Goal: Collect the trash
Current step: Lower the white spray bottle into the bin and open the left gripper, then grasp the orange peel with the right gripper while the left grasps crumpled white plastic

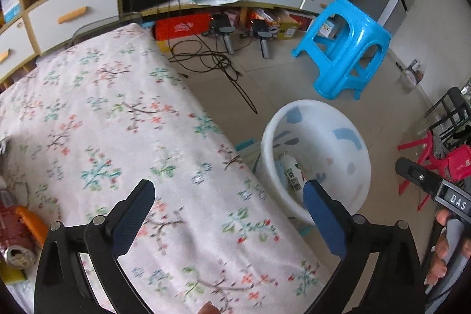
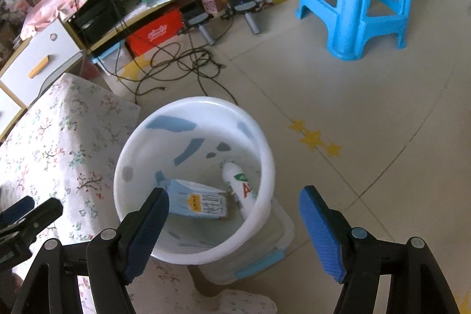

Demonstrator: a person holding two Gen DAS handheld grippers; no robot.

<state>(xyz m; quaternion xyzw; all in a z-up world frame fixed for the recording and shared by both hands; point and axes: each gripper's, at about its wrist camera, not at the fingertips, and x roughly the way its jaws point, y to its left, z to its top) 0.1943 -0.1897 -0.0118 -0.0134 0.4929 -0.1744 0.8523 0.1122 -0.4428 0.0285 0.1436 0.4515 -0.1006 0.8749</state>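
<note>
Spread wide and empty, the right gripper hangs over the white bin, which holds a carton and bottle. Equally open, the left gripper is nearer the crushed can left on the desk, far left of the bin.

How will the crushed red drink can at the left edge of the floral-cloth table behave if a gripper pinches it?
The crushed red drink can lies on its side, open end toward the camera, so it is probably empty and light. Its dented wall will likely buckle further under a pinch. Being crumpled, it seems unlikely to roll far. The left gripper stands open over the floral cloth.
</note>
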